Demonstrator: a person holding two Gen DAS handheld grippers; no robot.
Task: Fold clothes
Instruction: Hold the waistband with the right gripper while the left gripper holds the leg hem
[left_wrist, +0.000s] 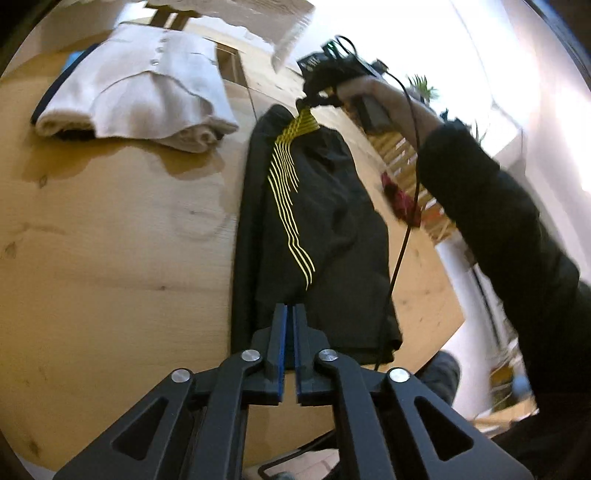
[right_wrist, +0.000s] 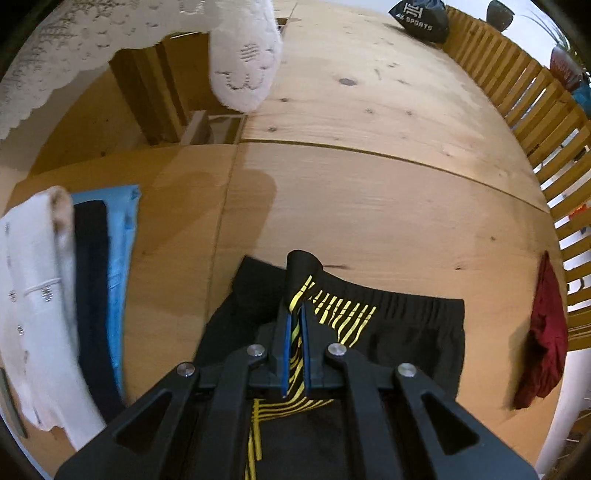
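Observation:
Black shorts with yellow stripes (left_wrist: 325, 229) lie lengthwise on the wooden table (left_wrist: 110, 258). My left gripper (left_wrist: 290, 314) is shut on the near hem of the shorts. My right gripper (left_wrist: 304, 103) shows in the left wrist view at the far end, pinching the waistband and lifting it slightly. In the right wrist view my right gripper (right_wrist: 295, 314) is shut on a raised fold of the shorts (right_wrist: 406, 332) at the striped waistband.
A stack of folded clothes, white on top (left_wrist: 140, 96), lies at the far left; it also shows in the right wrist view (right_wrist: 40, 295) with dark and blue layers. A red garment (right_wrist: 546, 332) hangs off the table's right edge. A black sports bag (right_wrist: 421, 20) sits far back.

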